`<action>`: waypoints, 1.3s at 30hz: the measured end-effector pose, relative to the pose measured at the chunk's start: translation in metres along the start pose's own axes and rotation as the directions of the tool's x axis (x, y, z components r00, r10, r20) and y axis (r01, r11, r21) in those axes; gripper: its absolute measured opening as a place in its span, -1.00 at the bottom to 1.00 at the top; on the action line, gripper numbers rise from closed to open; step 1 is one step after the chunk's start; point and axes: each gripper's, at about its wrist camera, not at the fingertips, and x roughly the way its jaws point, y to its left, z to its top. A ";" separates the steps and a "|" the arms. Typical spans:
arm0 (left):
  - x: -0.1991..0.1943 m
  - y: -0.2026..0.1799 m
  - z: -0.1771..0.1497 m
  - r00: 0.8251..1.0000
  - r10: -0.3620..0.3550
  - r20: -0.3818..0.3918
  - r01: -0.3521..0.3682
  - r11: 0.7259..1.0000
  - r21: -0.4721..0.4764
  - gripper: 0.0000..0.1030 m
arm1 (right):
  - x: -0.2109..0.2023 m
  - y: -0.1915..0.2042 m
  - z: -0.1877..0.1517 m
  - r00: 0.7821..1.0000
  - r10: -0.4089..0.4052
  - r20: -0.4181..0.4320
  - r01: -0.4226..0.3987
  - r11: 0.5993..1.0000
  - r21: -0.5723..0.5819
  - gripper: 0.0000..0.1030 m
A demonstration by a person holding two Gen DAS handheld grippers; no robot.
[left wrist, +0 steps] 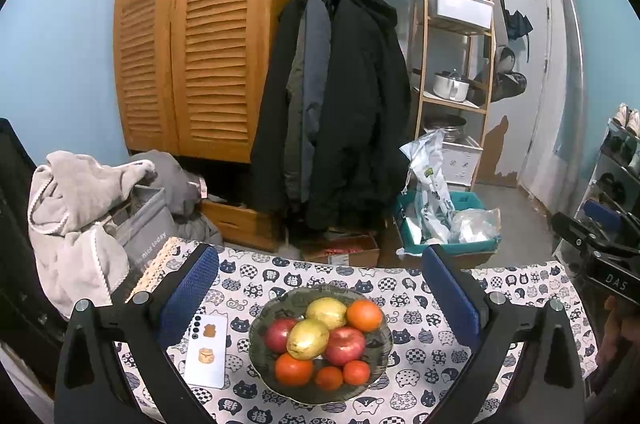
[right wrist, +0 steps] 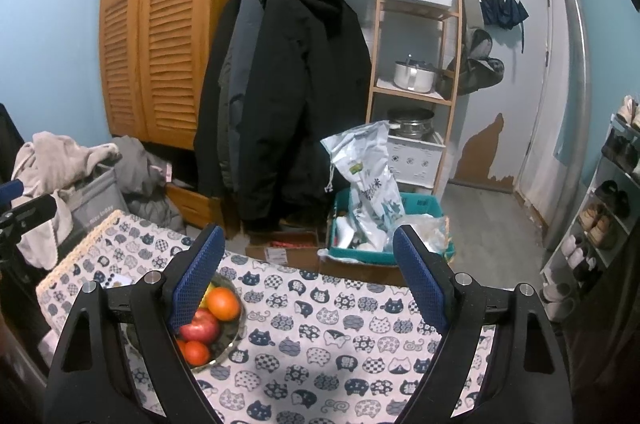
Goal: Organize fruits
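A dark patterned bowl point(left wrist: 380, 352) sits on the cat-print tablecloth point(left wrist: 432, 364). It holds two yellow pears point(left wrist: 308, 339), two red apples point(left wrist: 345, 345) and several oranges point(left wrist: 364, 315). My left gripper point(left wrist: 320, 288) is open and empty, held above and in front of the bowl, which lies between its blue pads point(left wrist: 192, 296). My right gripper point(right wrist: 308, 280) is open and empty to the right of the bowl point(right wrist: 234, 332); its left finger hides part of the fruit. An orange point(right wrist: 222, 303) and an apple point(right wrist: 200, 327) show there.
A white phone point(left wrist: 208, 352) lies left of the bowl. The right gripper's body point(left wrist: 600, 256) shows at the right edge of the left wrist view. Beyond the table are coats point(left wrist: 340, 104), a teal crate point(left wrist: 448, 236) and a laundry pile point(left wrist: 80, 216).
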 end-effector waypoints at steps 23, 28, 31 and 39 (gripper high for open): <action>0.001 0.011 0.003 1.000 0.008 0.002 -0.008 1.000 -0.006 0.99 | 0.000 0.000 0.001 1.000 -0.002 0.001 0.002 1.000 -0.005 0.65; -0.002 0.011 0.003 1.000 0.021 0.009 -0.021 1.000 -0.003 0.99 | 0.000 -0.001 0.001 1.000 -0.001 0.001 0.001 1.000 -0.006 0.65; -0.004 0.008 0.003 0.999 0.033 0.012 -0.033 0.999 -0.001 0.99 | 0.000 0.001 0.001 1.000 -0.003 0.001 0.003 1.000 -0.008 0.65; -0.006 0.001 0.004 0.999 0.043 0.019 -0.043 0.999 0.015 0.99 | 0.000 0.001 0.001 1.000 -0.003 0.001 0.003 1.000 -0.009 0.65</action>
